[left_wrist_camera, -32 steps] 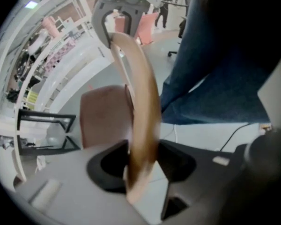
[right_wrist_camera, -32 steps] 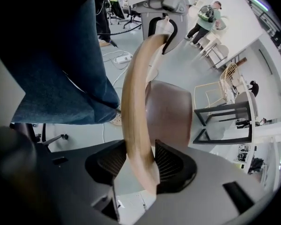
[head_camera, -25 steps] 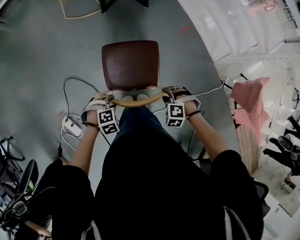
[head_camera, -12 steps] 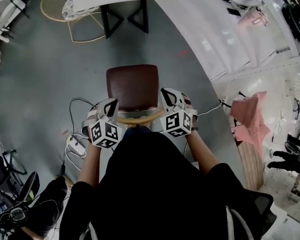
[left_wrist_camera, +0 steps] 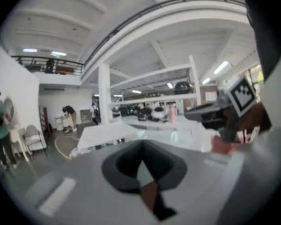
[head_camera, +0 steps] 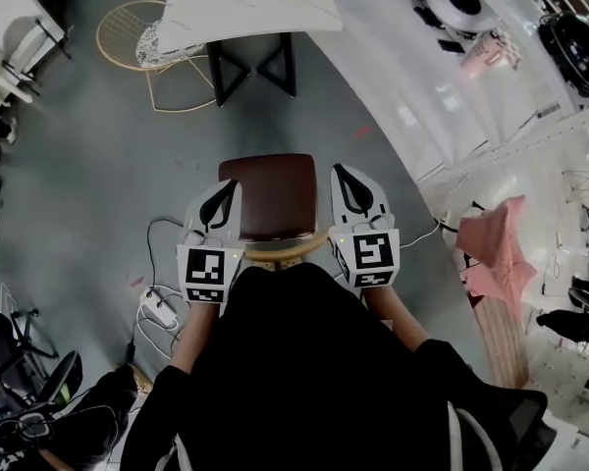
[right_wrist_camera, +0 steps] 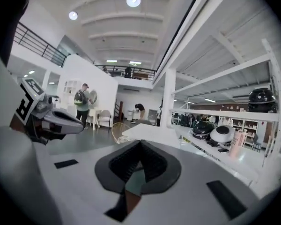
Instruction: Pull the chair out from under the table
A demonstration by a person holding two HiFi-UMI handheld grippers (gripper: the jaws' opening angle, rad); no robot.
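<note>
Brown upholstery and a curved wooden backrest (head_camera: 275,254) mark the chair (head_camera: 267,196), which stands on the grey floor (head_camera: 88,165) directly in front of the person, well apart from the white bench (head_camera: 260,3) and its black trestle legs (head_camera: 245,62). Judged from this gap, the pull-out is complete. The left gripper (head_camera: 223,192) and right gripper (head_camera: 349,183) hang above the two sides of the seat, pointing forward and touching nothing, a pose that fits a finished task rather than a grasp. In each gripper view the fingers (left_wrist_camera: 124,165) (right_wrist_camera: 126,165) are closed together on nothing, with only the hall beyond. The seat is squarish with rounded corners, dark and smooth; the chair's legs are hidden beneath it.
</note>
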